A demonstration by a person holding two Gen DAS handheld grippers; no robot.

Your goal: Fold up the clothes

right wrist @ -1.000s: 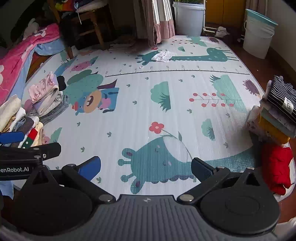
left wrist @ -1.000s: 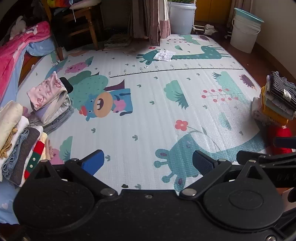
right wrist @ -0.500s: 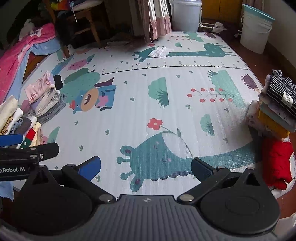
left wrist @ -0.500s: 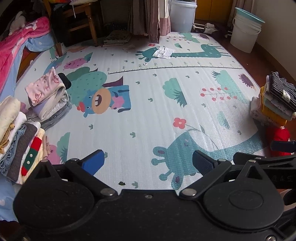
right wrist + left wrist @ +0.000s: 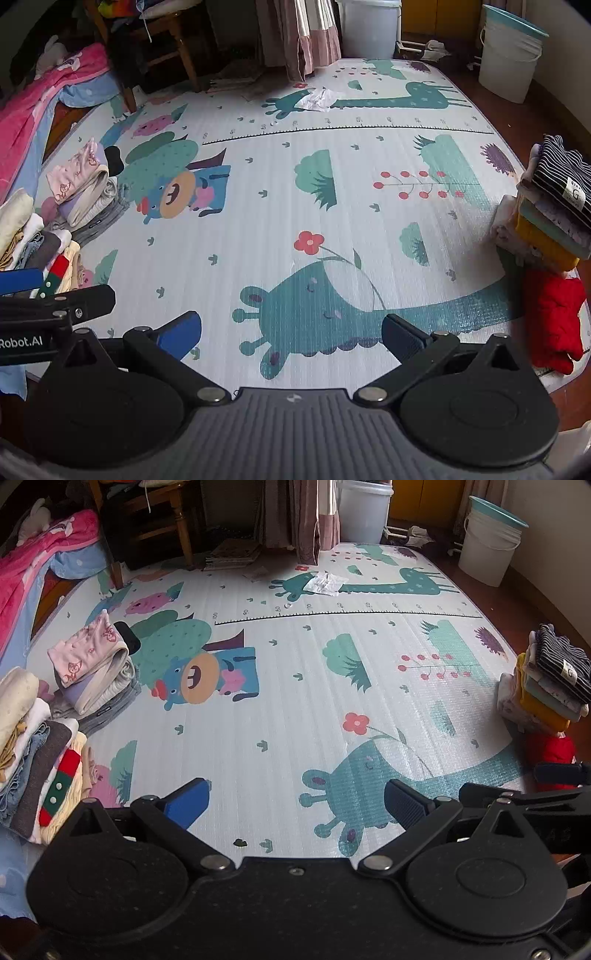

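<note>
Play mat (image 5: 295,701) centre bare; view has crept forward slightly over the last second. Folded stacks (image 5: 546,686) right, unfolded pile (image 5: 40,746) left. Left gripper (image 5: 295,805) and right gripper (image 5: 291,332) both wide, empty; next garment not yet fetched

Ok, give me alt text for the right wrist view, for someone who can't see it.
The open right gripper hovers empty over a cartoon-animal play mat. A stack of folded clothes sits at the mat's right edge beside a crumpled red garment, more folded piles lie left, and the left gripper shows at the left edge.
</note>
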